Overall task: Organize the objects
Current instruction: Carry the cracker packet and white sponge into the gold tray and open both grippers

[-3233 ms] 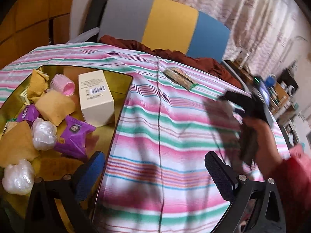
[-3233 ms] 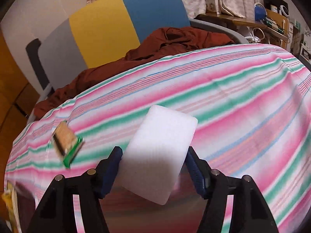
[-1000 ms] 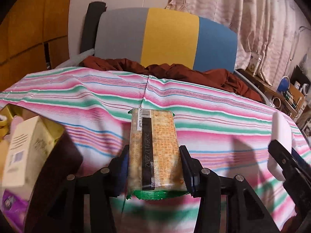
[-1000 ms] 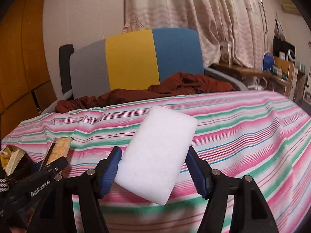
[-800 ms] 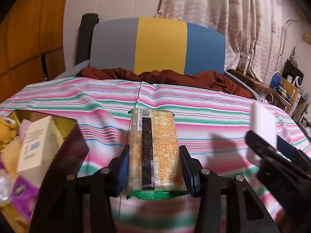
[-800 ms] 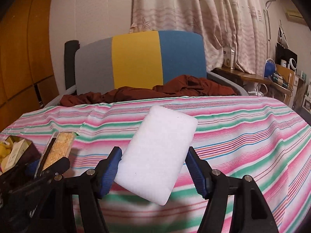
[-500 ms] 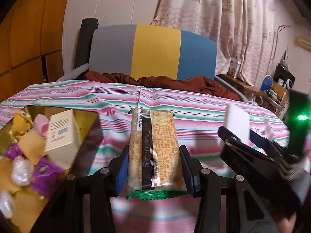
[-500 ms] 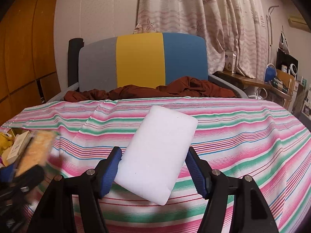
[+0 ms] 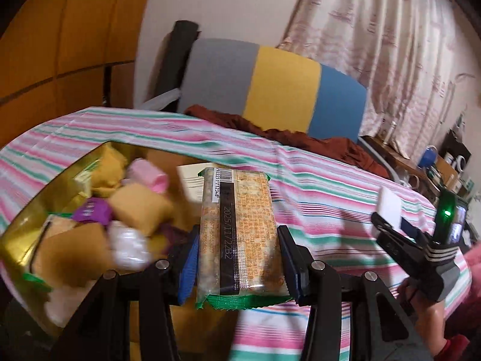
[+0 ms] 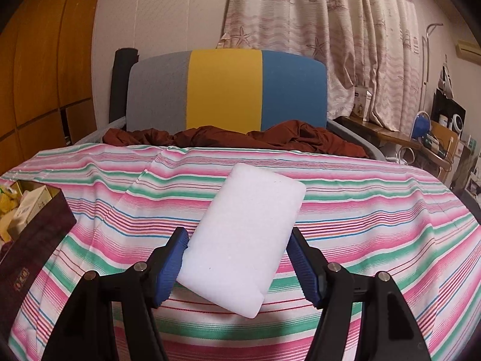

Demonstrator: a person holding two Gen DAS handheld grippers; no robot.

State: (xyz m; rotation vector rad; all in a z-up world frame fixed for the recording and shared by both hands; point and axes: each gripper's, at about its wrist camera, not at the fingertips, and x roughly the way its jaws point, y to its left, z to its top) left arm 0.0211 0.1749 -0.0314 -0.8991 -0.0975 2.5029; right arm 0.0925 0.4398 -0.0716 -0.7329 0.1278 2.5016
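Left gripper [image 9: 237,258]: its blue pads pinch the long sides of a snack pack [image 9: 239,234]; jaws narrow, clamped on it.
Snack pack: held lengthwise, barcode end pointing toward 12 o'clock, green crimped end at 6 o'clock; in the left wrist view it overlaps the right edge of the box [image 9: 36,198].
Box: gold inside, dark outside, at 9 o'clock from the pack on the striped cloth [image 9: 330,198]; it holds tan pouches [image 9: 138,207], a purple packet [image 9: 91,210], a pink roll [image 9: 148,176], white wrapped lumps [image 9: 129,246] and a cream carton [image 9: 192,183], the last partly hidden behind the pack.
Right gripper [image 10: 237,266]: about half open, both pads pressing a white sponge [image 10: 245,234].
Sponge: tilted, its top leaning toward 1 o'clock, held over the cloth; seen from the left wrist, it sits at 3 o'clock, well apart from the box.
Person: a hand [image 9: 427,310] and a pink sleeve [image 9: 475,258] behind the right gripper.
Backdrop: a grey, yellow and blue chair [image 10: 225,93] at 12 o'clock, with a rust-brown cloth [image 10: 234,138] heaped along the far table edge.
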